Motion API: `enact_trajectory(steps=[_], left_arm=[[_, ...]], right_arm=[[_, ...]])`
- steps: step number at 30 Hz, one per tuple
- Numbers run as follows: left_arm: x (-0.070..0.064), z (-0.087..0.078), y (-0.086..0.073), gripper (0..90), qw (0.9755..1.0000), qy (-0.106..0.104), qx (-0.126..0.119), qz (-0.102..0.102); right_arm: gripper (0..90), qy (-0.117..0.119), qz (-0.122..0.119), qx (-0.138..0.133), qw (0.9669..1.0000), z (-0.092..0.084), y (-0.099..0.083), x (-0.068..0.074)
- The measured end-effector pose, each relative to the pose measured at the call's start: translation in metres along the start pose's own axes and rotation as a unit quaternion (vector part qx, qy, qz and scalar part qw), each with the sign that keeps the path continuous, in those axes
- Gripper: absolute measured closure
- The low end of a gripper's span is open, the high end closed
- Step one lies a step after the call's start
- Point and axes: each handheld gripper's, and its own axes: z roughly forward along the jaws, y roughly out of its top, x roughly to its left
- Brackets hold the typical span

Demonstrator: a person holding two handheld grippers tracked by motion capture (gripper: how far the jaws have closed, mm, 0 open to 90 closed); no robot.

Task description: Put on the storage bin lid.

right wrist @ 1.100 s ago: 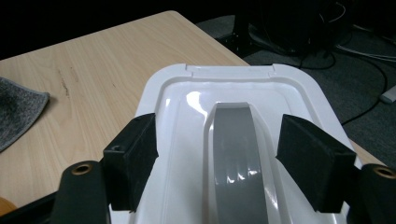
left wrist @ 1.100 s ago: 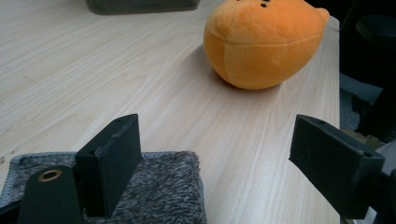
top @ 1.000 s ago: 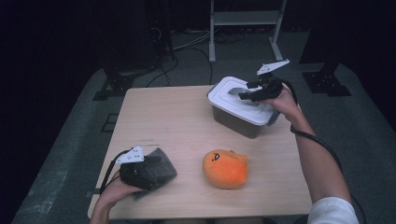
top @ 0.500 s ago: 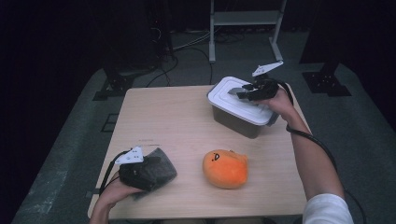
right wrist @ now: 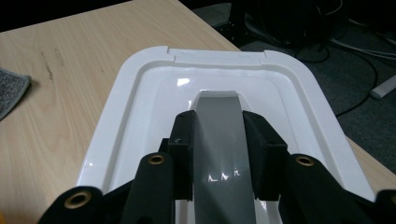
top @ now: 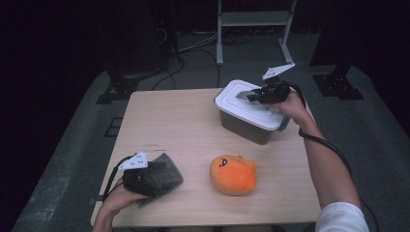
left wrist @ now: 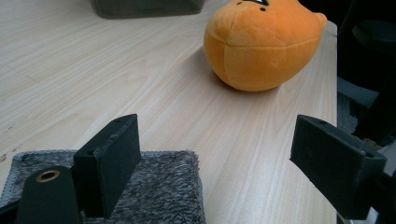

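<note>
- We're resting the left gripper [top: 162, 170] on the grey cloth [left wrist: 154, 186] at the near table [top: 183, 125] edge, jaws spread wide, gripping nothing.
- Orange plush [top: 234, 174] is sitting mid-table, just right of it.
- Far right: we're pinching the grey handle [right wrist: 218, 140] of the white lid [top: 246, 104] with the right gripper [top: 251, 95], jaws just closing on it; lid is sitting on the bin [top: 241, 128].

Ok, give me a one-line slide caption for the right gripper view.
Right tongs closed on the grey handle of the white bin lid on a wooden table.
</note>
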Motion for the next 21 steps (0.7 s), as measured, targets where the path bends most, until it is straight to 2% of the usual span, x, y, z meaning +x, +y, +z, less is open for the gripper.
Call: enact_trajectory(steps=[9, 21], left_arm=[[-0.003, 0.0, 0.001, 14.3, 1.0, -0.003, -0.004, 0.002], [-0.007, 0.002, 0.005, 14.2, 0.9999, -0.006, -0.008, 0.006]], right_arm=[[65.4, 0.01, -0.009, -0.022, 0.9997, -0.026, 0.0, 0.013], [65.3, 0.016, -0.005, -0.043, 0.999, -0.062, -0.025, 0.035]])
